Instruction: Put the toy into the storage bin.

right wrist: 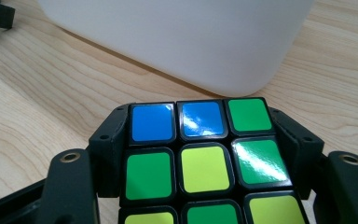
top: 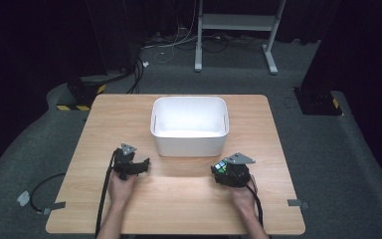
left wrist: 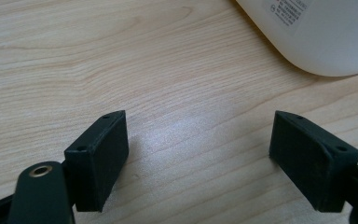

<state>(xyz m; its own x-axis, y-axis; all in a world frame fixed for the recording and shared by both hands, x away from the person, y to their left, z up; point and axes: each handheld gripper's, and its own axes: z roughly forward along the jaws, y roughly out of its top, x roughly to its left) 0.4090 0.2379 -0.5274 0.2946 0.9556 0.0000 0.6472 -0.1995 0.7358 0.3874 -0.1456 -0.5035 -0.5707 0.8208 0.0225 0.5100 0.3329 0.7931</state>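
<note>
Your right gripper (right wrist: pixel 200 154) already pinches the puzzle cube (right wrist: pixel 204 163) between its fingers; it must still go into the white bin (top: pixel 189 124). Your left gripper (left wrist: pixel 198 154) fingers are spread, empty.

Glossy plastic cube (right wrist: pixel 205 163), matt white plastic bin (top: pixel 189 125) – wood-grain table (top: pixel 129 114)

A puzzle cube (right wrist: pixel 204 165) with blue, green and yellow squares; clamped between jaws, near the white bin (right wrist: pixel 177 37).
</note>
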